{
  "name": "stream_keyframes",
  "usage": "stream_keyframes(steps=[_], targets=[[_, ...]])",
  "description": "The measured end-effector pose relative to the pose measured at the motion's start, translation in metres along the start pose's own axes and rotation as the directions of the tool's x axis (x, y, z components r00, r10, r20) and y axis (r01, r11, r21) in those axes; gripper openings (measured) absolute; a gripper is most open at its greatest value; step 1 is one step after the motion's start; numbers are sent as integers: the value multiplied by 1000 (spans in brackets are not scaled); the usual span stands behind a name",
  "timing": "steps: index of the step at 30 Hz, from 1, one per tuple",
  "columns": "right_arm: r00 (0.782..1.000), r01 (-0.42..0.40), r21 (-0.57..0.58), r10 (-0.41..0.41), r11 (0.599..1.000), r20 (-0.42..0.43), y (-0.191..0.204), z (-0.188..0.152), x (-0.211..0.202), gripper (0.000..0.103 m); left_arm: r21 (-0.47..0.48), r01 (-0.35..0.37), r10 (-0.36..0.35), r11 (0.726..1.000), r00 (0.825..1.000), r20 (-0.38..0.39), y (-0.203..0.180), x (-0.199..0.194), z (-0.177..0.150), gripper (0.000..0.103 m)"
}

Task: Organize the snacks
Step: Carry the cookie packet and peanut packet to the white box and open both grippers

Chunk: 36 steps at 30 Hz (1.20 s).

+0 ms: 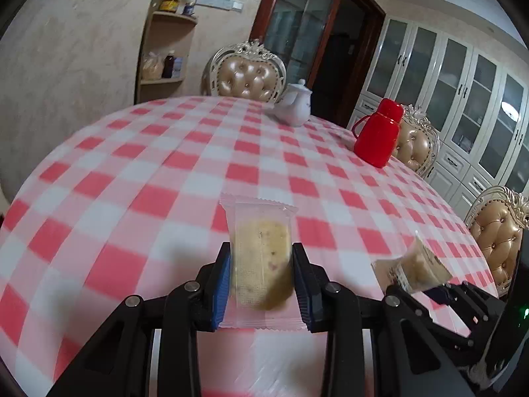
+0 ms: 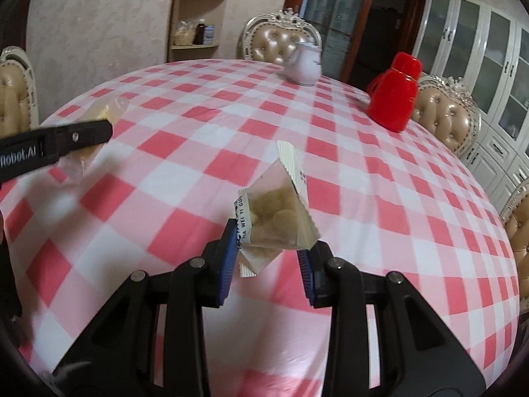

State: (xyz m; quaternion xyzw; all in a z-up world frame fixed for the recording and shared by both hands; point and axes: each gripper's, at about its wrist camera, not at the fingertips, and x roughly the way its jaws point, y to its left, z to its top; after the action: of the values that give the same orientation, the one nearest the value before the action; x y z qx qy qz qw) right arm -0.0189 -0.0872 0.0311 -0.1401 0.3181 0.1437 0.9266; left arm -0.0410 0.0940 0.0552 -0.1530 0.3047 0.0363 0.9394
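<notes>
Snack packets occupy both grippers, each carried above the table with neither packet touching the cloth. Left gripper points forward and slightly down over the near part of the table, its blue-padded black jaws closed against the two long sides of a clear snack packet; the packet stands upright between the pads, crimped seals at top and bottom, and shows a pale yellowish rectangular cake with small dark and reddish flecks. Right gripper sits alongside at similar height, angled the same way, and grips a tilted snack pouch; the left pad presses the pouch's printed edge, while contact at the right pad is partly hidden by the pouch's corner. This pouch is of clear and white film with serrated ends and dark lettering, pinched into a peaked shape, and holds rounded beige pieces. In the left wrist view the right gripper and its pouch appear at the lower right; in the right wrist view the left gripper appears as a black bar at the left edge. A glossy red-and-white checked tablecloth covers the round table. Well back on it stand a white ceramic teapot and a red plastic flask. Tufted beige chairs with ornate pale frames ring the table.
</notes>
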Motion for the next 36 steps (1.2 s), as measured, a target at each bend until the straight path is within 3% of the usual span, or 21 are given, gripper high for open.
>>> stream_keyframes(steps=[10, 22, 36], targets=[[989, -145, 61, 142, 988, 48, 30, -4, -31, 38, 51, -82, 81, 995, 996, 25, 26, -52, -23, 36], [968, -244, 80, 237, 967, 88, 79, -13, -66, 38, 90, -149, 142, 985, 987, 76, 60, -124, -48, 36], [916, -385, -17, 385, 923, 114, 164, -19, -118, 38, 80, -270, 259, 960, 958, 120, 120, -195, -82, 36]])
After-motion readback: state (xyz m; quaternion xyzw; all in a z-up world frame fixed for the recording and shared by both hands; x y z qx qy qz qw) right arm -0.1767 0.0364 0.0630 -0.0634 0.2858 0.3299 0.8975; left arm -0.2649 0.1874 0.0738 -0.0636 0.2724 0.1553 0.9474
